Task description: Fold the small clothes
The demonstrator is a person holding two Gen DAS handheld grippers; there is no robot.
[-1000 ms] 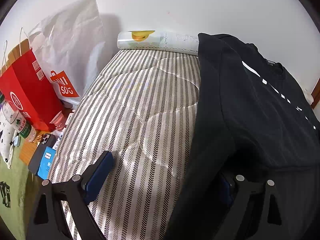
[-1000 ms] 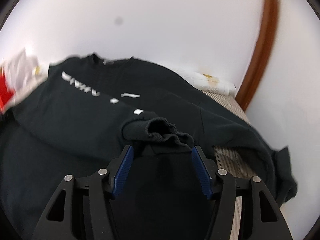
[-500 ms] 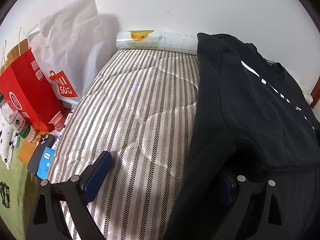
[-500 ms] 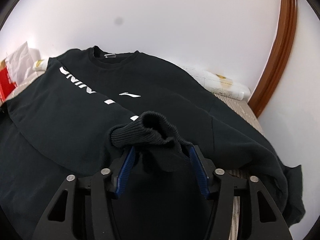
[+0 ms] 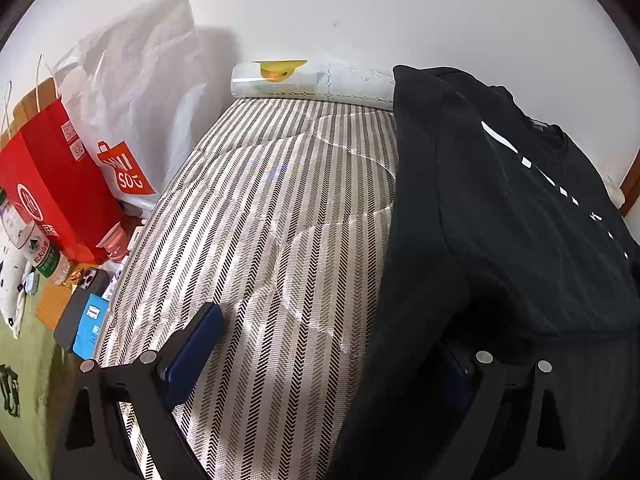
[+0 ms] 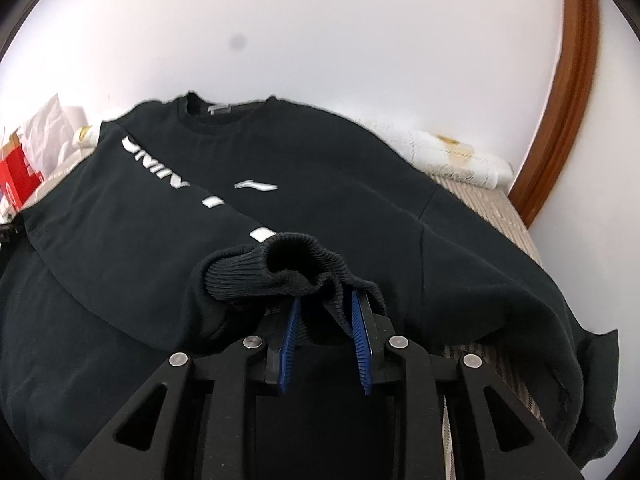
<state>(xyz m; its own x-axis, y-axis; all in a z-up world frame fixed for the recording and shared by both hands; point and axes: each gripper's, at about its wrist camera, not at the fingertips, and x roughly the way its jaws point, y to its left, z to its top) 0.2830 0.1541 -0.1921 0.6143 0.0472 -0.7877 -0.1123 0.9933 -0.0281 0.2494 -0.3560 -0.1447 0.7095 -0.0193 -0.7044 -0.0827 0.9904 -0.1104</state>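
Narrowing on the ribbed cuff [image 6: 276, 268] of the black sweatshirt [image 6: 160, 240], the right tongs [image 6: 326, 336] have just been closing and apparently pinch it. The left tongs [image 5: 328, 356] gape wide, one finger hidden under the sweatshirt's edge on the striped bed [image 5: 280, 208].

A plain white wall [image 5: 360, 12] backs the bed [image 5: 280, 220], whose mattress wears a cover of grey-and-cream herringbone stripes. A rolled white sheet [image 5: 320, 82] lies along the wall at its far end. A curved brown wooden frame [image 6: 560, 100] rises at the right. Beside the bed — on the left — stand a red paper bag [image 5: 56, 184] and a white plastic bag [image 5: 132, 80]; a green floor [image 5: 24, 420] lies below.
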